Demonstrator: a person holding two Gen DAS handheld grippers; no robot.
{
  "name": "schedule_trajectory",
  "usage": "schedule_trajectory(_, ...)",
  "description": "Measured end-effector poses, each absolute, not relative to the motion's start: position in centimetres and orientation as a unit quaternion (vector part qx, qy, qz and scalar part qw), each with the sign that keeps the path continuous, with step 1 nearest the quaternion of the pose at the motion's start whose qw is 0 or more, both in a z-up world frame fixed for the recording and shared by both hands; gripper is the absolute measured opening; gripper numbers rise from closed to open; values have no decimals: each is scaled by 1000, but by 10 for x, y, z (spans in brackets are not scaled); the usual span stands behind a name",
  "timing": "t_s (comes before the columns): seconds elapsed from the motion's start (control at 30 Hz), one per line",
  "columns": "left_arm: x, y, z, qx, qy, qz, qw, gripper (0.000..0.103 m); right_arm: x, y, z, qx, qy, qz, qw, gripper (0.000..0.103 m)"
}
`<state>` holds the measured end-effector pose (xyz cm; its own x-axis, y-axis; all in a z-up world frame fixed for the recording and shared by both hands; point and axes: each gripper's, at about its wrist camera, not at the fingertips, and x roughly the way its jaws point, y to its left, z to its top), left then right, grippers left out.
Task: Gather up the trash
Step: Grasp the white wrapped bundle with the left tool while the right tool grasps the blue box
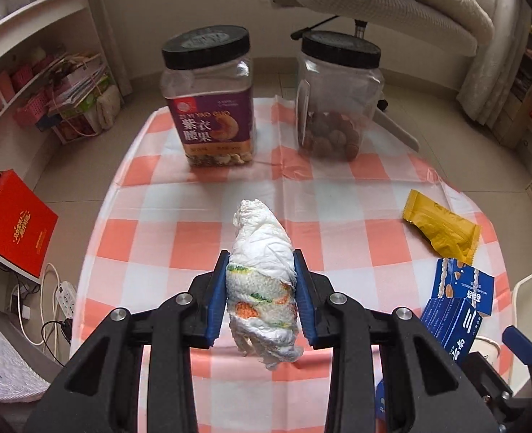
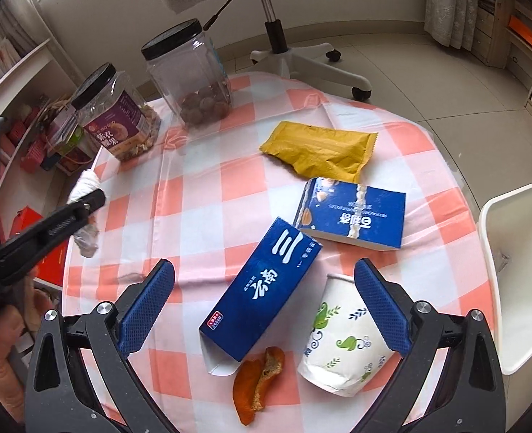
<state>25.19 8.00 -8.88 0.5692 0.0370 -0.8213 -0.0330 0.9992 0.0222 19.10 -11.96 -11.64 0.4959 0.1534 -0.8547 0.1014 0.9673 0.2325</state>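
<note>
My left gripper (image 1: 261, 270) is shut on a crumpled white tissue (image 1: 262, 274) with printed colours and holds it above the checked tablecloth (image 1: 179, 202). It shows from the side in the right wrist view (image 2: 85, 195). My right gripper (image 2: 266, 288) is open and empty above a long blue box (image 2: 262, 299). Close by lie a paper cup (image 2: 341, 342) on its side, orange peel (image 2: 258, 379), a second blue box (image 2: 352, 213) and a yellow wrapper (image 2: 320, 148).
Two black-lidded clear jars stand at the table's far side, one with a purple label (image 1: 211, 108), one with round nuts (image 1: 334, 101). A white bin (image 2: 518, 270) stands off the table's right edge. An office chair (image 2: 284, 54) and shelves surround the table.
</note>
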Motion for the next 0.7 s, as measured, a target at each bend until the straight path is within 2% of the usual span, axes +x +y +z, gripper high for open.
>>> schedule_trajectory(0.3, 190, 128, -40, -47, 423, 50, 903, 34, 214, -99, -163, 122, 559, 23, 820, 91)
schedule_trajectory(0.33, 183, 129, -37, -46, 419, 52, 905, 34, 215, -98, -167, 123, 563, 24, 817, 87)
schedule_trajectory(0.4, 168, 130, -29, -41, 408, 53, 911, 34, 216, -98, -173, 125, 569, 27, 812, 71)
schedule_trajectory(0.43, 161, 130, -25, -41, 401, 52, 914, 34, 216, -97, -174, 122, 568, 28, 813, 56)
schedule_trajectory(0.5, 152, 133, -20, -44, 393, 50, 917, 34, 217, -97, -172, 127, 565, 39, 814, 43)
schedule_trajectory(0.57, 147, 135, -16, -45, 387, 52, 919, 34, 215, -97, -168, 133, 562, 50, 815, 38)
schedule_trajectory(0.7, 143, 139, -12, -40, 379, 60, 922, 34, 208, -95, -145, 132, 531, 72, 834, 38)
